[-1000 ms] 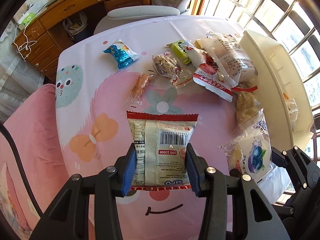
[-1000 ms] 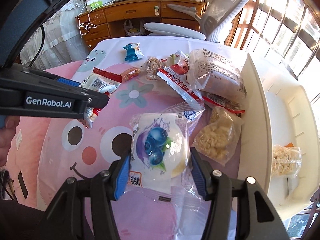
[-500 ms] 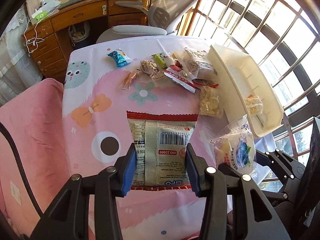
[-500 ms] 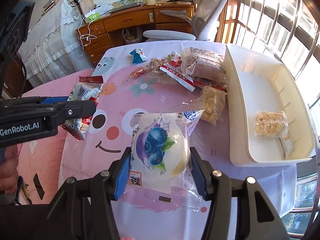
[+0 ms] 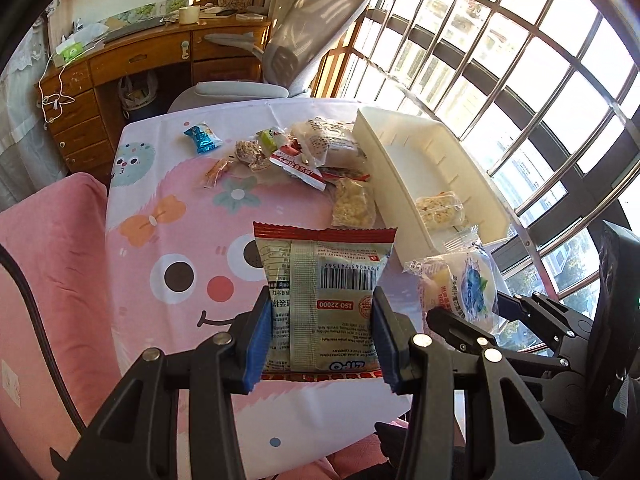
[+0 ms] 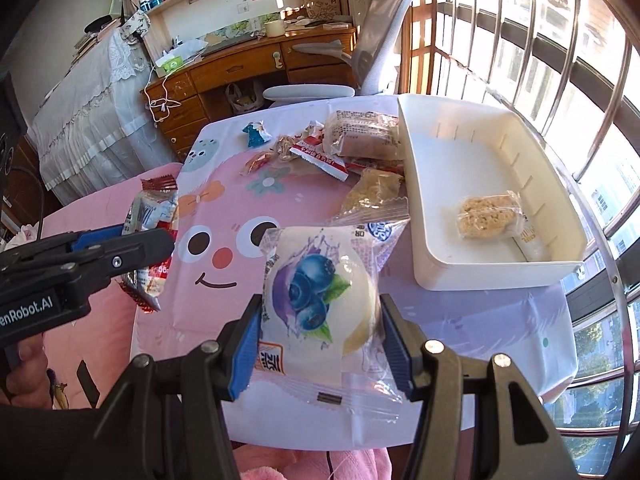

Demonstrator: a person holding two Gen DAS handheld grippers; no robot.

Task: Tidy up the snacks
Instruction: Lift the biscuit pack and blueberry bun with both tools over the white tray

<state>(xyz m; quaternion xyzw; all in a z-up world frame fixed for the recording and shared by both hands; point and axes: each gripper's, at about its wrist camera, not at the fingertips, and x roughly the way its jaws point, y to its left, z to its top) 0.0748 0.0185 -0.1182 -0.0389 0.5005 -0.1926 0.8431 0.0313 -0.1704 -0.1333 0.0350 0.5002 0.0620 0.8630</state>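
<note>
The left gripper (image 5: pixel 322 334) grasps a red-edged snack packet (image 5: pixel 324 300) above the bench (image 5: pixel 160 208). The right gripper (image 6: pixel 316 342) grasps a blueberry pastry (image 6: pixel 316 304); the white tray (image 6: pixel 480 276) lies at 2 o'clock.

Both snacks (image 5: pixel 324 300) (image 6: pixel 316 300) higher (table farther)

Light: strong daylight pours in through the barred window (image 6: pixel 568 92) on the right.
Glare: panes blow out to white; the white tray (image 6: pixel 496 276) gleams.
Worktop (image 5: pixel 168 216): brightly lit, colours vivid, soft shadows beside the snack packets.
Dim zones: shelves and desk (image 6: pixel 240 68) at back sit darker.
Distortion: heavy fisheye bend, black vignette in the corners.
Sharpness: crisp centre, edges slightly soft.
</note>
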